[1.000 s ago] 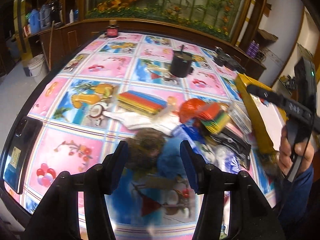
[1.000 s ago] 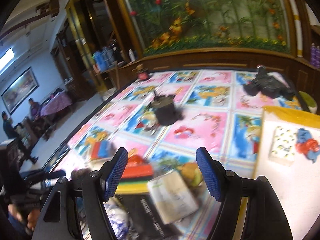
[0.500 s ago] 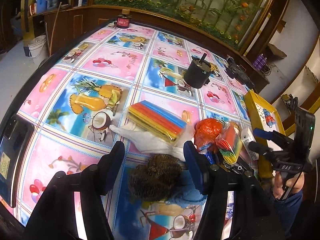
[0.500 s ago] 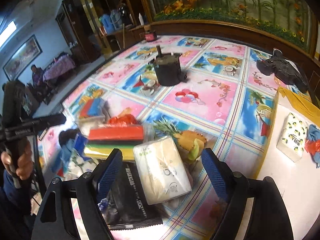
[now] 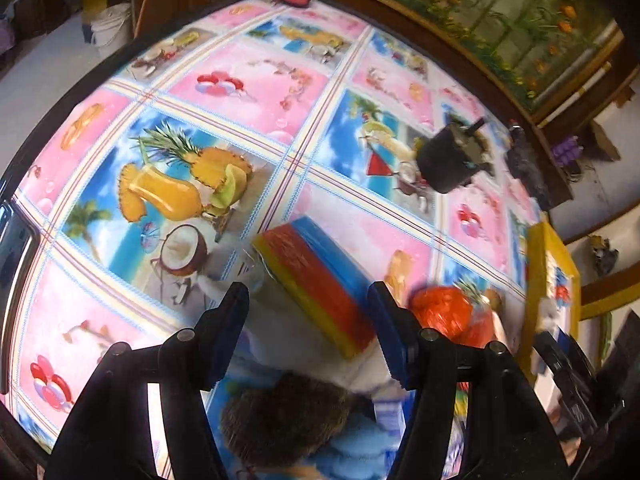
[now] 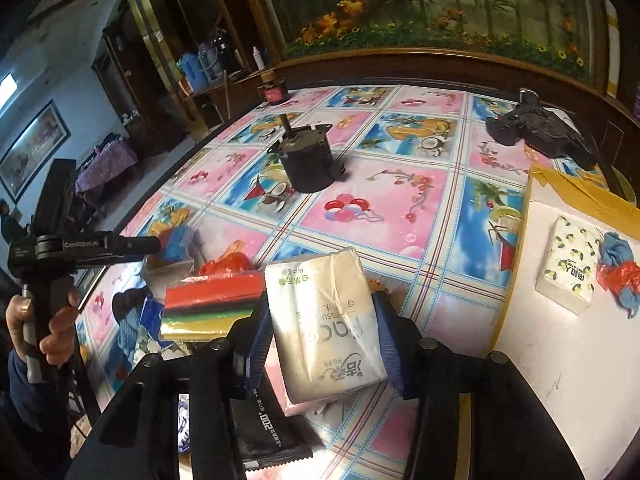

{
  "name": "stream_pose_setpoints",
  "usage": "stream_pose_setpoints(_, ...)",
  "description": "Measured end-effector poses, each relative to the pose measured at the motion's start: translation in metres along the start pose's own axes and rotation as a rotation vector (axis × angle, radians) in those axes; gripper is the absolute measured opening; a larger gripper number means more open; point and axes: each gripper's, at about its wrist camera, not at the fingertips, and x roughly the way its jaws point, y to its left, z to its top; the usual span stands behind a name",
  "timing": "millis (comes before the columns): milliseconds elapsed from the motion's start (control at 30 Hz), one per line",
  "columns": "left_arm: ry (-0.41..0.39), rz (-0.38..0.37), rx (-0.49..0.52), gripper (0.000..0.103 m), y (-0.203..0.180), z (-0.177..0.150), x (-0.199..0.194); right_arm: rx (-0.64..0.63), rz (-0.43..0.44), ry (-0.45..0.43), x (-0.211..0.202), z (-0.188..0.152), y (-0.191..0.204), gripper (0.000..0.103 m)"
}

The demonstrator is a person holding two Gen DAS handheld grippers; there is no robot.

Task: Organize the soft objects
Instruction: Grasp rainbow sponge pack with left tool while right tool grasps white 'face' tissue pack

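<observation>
Fruit-print tablecloth (image 6: 404, 184) carries blurred clutter. Right gripper (image 6: 322, 334), jaws just closing, pinches the tissue pack (image 6: 324, 324), which hides a black packet's top. Left gripper (image 5: 308, 334) hangs spread above striped sponges (image 5: 320, 292); brown fuzzy thing (image 5: 280, 416) partly hidden.

This looks like a lived-in home dining room. A big table (image 6: 400, 208) wears a glossy plastic cloth printed with pineapples, coconuts and balloons. Behind it runs dark carved wood panelling (image 6: 440, 68) under a mural of bamboo and orange flowers (image 6: 420, 4). A framed landscape painting (image 6: 34, 148) hangs on a pale blue wall, and blue plastic jugs (image 6: 192, 70) crowd a wooden sideboard.
</observation>
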Motion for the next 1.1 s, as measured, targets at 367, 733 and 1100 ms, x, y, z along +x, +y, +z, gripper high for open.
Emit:
stream_pose_setpoints(367, -0.062, -0.014, 0.089, 0.029, -0.025, 0.005, 0.018, 0.091, 0.011, -0.032, -0.006, -0.003, -0.016, 0.048)
stream_pose_setpoints(733, -0.345, -0.141, 0.329, 0.023, -0.1, -0.033, -0.053, 0.114, -0.007, -0.086, -0.019, -0.001, -0.027, 0.048)
stream_pose_setpoints(1100, -0.449, -0.161, 0.519, 0.023, -0.143, -0.07, -0.046, 0.112, -0.038, -0.111, -0.024, -0.001, -0.036, 0.047)
